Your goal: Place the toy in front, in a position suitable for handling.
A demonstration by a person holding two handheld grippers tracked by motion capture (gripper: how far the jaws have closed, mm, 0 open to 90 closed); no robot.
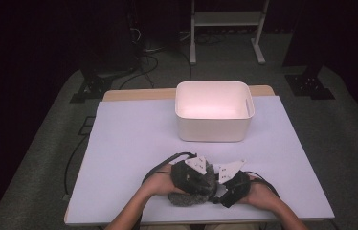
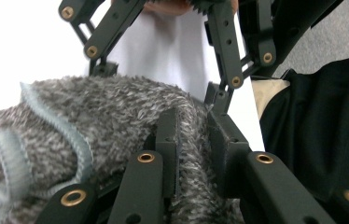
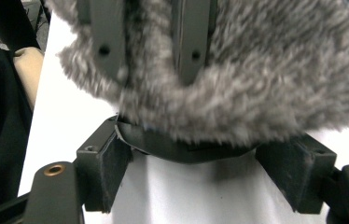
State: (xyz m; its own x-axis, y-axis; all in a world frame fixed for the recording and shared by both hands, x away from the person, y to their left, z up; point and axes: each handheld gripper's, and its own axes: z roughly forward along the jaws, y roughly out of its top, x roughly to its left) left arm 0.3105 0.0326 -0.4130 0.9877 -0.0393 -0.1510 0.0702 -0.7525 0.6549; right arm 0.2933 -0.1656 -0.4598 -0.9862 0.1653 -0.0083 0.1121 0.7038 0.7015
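A grey fuzzy cloth (image 1: 189, 198) with a pale blue edge lies bunched at the front middle of the white table (image 1: 134, 143), between my two hands. My left gripper (image 1: 202, 186) is shut on it; in the left gripper view the two black pads of that gripper (image 2: 193, 126) pinch a fold of the cloth (image 2: 107, 116). My right gripper (image 1: 218, 190) faces it from the right. Its jaws (image 3: 200, 168) stand wide apart just short of the cloth (image 3: 266, 79), with nothing pressed between them. The left gripper's clamped fingers (image 3: 191, 37) show beyond.
A white rectangular bin (image 1: 214, 127) stands open at the back middle of the table. Grey carpet, cables and a white metal frame (image 1: 225, 19) lie beyond the table. The table's front edge and the person's dark clothing (image 2: 322, 130) are close behind the grippers.
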